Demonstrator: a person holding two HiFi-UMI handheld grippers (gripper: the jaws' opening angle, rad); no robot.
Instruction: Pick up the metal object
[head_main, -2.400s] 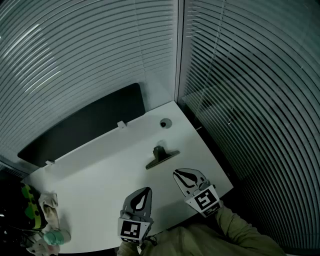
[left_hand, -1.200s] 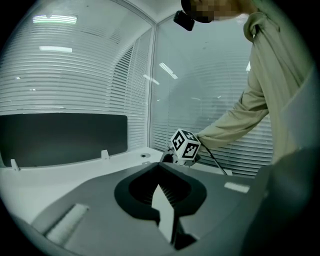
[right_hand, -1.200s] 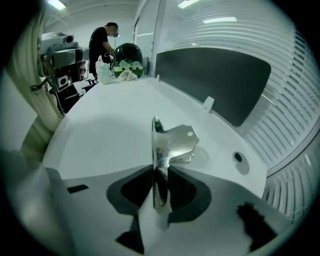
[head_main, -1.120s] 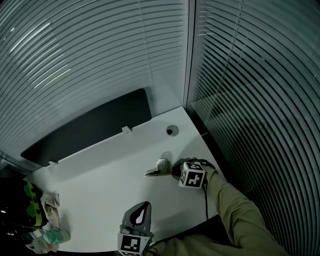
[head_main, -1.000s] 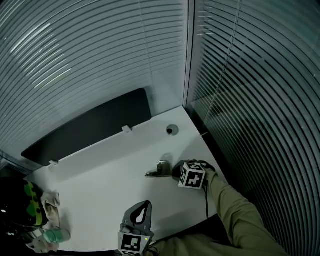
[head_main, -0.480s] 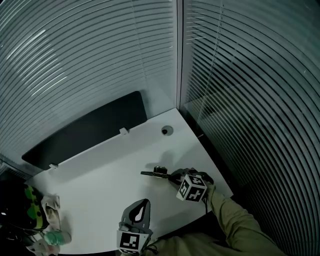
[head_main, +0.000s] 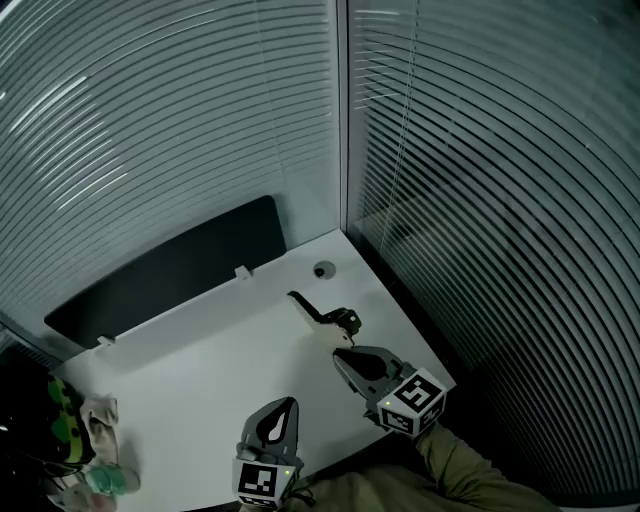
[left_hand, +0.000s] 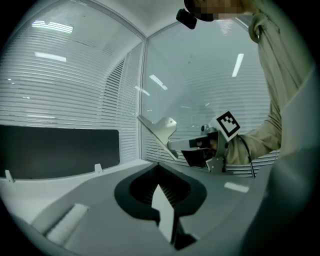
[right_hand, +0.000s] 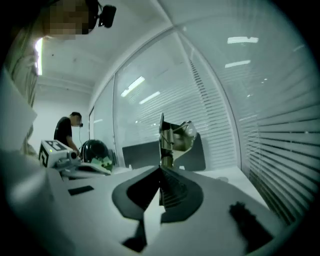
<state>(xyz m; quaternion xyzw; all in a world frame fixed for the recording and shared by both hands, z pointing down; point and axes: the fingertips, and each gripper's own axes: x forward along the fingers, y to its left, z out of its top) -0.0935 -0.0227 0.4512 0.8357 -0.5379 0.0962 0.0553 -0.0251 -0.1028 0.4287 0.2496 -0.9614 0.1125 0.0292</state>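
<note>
The metal object (head_main: 322, 311), a silver clip with a long flat handle, hangs in the air above the white table (head_main: 200, 350). My right gripper (head_main: 340, 352) is shut on its lower end. In the right gripper view the metal object (right_hand: 172, 137) stands upright straight out of the closed jaw tips of the right gripper (right_hand: 161, 169). In the left gripper view the metal object (left_hand: 159, 130) is raised at the right, with the right gripper (left_hand: 172, 146) behind it. My left gripper (head_main: 290, 402) stays low near the table's front edge, shut and holding nothing, seen as the left gripper (left_hand: 159, 166) in its own view.
A black panel (head_main: 160, 270) runs along the table's back edge, with a round cable hole (head_main: 322, 270) near the corner. Slatted blinds behind glass close in the back and right sides. A dark helmet, green things and a cloth (head_main: 100, 415) lie at the far left. A person (right_hand: 67, 131) stands far off.
My right gripper closed on the metal object, lifted it off the table and drew back toward the front edge. The left gripper stayed put.
</note>
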